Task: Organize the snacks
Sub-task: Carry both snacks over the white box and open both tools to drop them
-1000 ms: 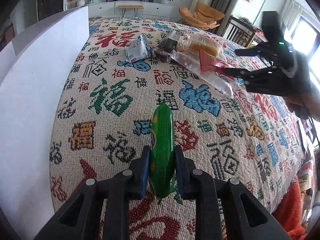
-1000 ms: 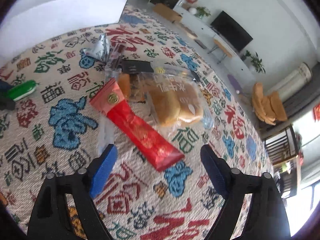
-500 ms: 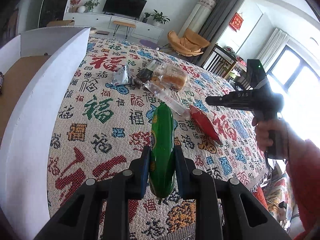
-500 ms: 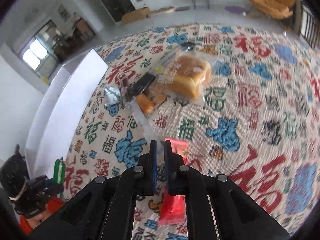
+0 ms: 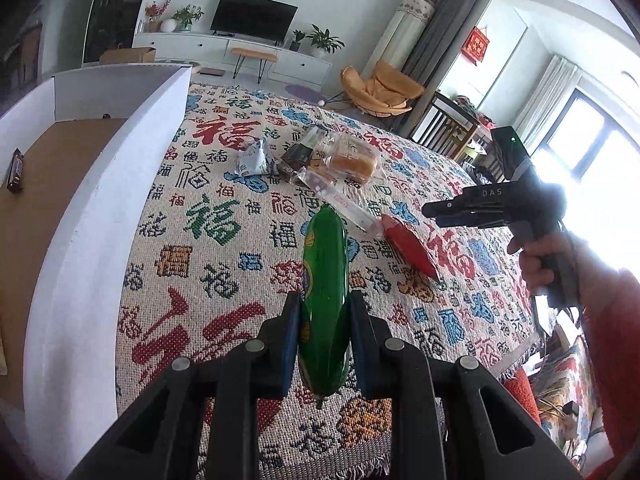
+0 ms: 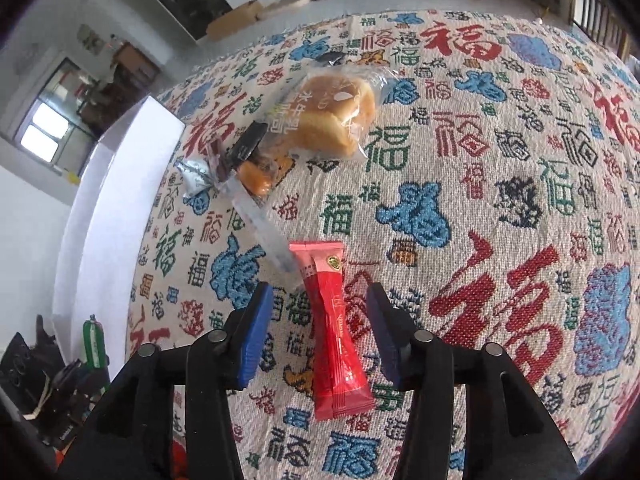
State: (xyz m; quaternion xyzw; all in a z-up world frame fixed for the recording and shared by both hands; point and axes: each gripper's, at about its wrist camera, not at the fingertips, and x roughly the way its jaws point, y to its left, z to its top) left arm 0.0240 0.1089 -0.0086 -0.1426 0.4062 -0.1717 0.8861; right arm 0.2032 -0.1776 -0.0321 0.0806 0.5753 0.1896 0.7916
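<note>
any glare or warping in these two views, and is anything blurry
Left wrist view: the window at right is blown out, washing over the right gripper and the hand holding it; the white box wall bows from fisheye. Right wrist view: even light, the patterned cloth bulges like a dome; the red packet looks sharp.

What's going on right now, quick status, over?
Left gripper shut on green sausage. Right gripper opening, red packet between jaws, untouched. White box alongside, nothing blocking.
</note>
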